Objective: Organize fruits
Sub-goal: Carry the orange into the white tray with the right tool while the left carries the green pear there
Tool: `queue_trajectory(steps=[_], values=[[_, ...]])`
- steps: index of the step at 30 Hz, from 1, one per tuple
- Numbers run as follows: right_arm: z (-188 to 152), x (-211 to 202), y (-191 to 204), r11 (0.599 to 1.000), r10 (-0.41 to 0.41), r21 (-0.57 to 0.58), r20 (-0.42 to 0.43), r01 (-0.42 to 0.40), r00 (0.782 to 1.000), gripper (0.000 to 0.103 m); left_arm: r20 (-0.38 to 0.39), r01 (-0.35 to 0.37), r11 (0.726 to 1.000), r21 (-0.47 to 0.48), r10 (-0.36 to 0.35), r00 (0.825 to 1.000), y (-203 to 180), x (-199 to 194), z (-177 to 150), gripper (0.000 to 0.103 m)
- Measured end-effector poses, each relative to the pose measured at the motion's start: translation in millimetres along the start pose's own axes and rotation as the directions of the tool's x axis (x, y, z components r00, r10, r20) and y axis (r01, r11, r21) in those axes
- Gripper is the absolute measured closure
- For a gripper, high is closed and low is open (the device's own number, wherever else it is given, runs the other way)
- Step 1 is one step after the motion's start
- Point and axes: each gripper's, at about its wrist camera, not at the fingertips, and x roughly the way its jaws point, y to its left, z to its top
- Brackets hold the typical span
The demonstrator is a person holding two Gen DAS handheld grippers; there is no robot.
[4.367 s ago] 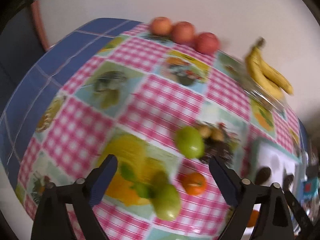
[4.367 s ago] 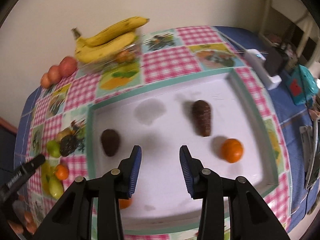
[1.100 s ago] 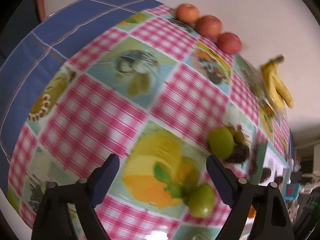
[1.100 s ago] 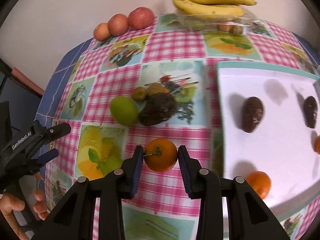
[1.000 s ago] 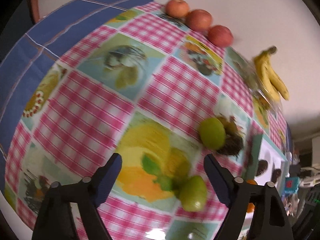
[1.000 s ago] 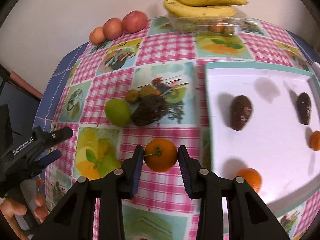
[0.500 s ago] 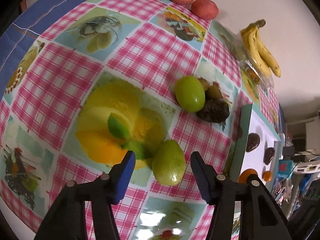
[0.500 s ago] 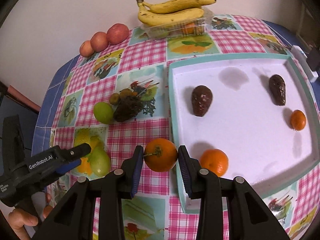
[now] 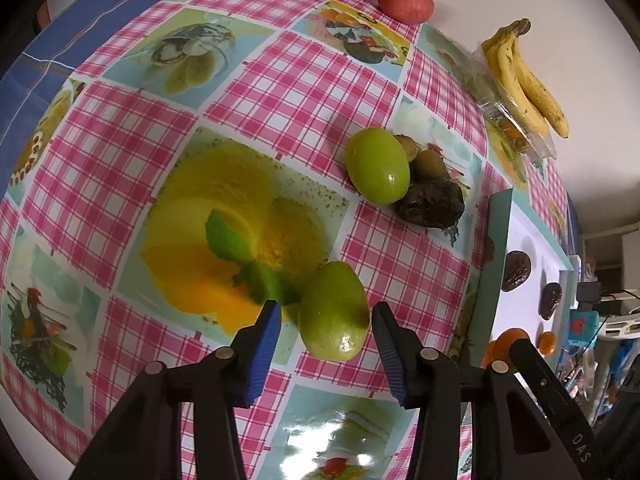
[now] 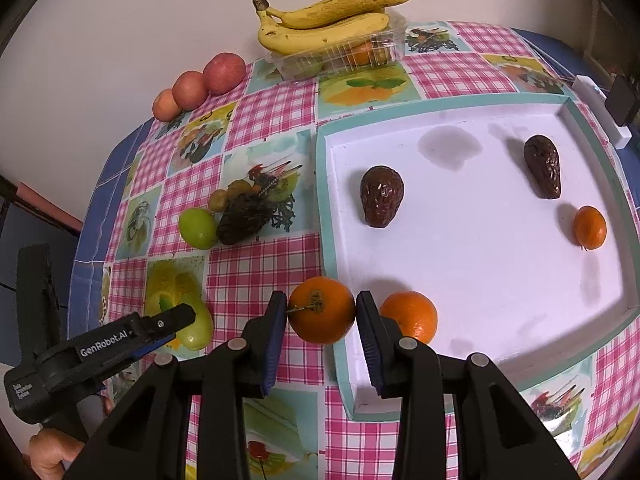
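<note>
My left gripper (image 9: 326,320) points down over an oval green fruit (image 9: 332,312) lying on the checked tablecloth. Its jaws are closing with the fruit between them, and a small gap shows at each pad. My right gripper (image 10: 322,312) is shut on an orange (image 10: 320,316), held just above the near left rim of the white tray (image 10: 324,200). On the tray lie two dark avocados (image 10: 382,196) and two oranges (image 10: 410,316). A rounder green fruit (image 9: 378,170) rests against a third dark avocado (image 9: 430,206) on the cloth.
Bananas (image 10: 324,20) lie on a clear plastic box at the back by the wall. Three reddish apples (image 10: 200,86) line the back left edge. A white charger block (image 10: 600,112) sits beyond the tray's right rim. A hand (image 10: 48,456) holds the left gripper's handle.
The left gripper came in over the oval green fruit and its jaws narrowed around it. The right gripper carried the orange rightward to the tray's near left rim.
</note>
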Motion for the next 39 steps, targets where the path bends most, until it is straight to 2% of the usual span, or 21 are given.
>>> queue_trajectory(steps=[3,8,16,23,31,39], values=[[0,-1,-1,1.0,0.004,0.002,0.001,-0.004,1.0,0.066,-0.004,0.004,1.0,-0.003,-0.004,1.0,1,0,-1,0.052],[0,-1,-3,1.0,0.01,0.007,-0.002,-0.01,1.0,0.066,0.0,0.006,1.0,0.011,-0.006,1.0,-3,1,-1,0.062],[1,-3,-7,0.999,0.025,0.021,0.004,-0.026,1.0,0.066,0.033,0.01,0.999,0.031,-0.011,0.999,-11,-8,3,0.062],[5,-17,-17,0.999,0.027,0.038,0.044,-0.029,0.999,0.066,0.072,0.043,0.996,0.074,-0.048,0.996,-29,-21,3,0.062],[10,-33,-61,0.99,-0.042,0.138,0.084,0.03,0.996,0.066,0.068,0.069,0.985,0.16,-0.081,0.994,-66,-18,-12,0.062],[9,-45,-125,0.957,-0.122,0.275,0.089,0.093,0.989,0.066,0.041,0.089,0.966,0.243,-0.102,0.994,-103,-6,-25,0.062]])
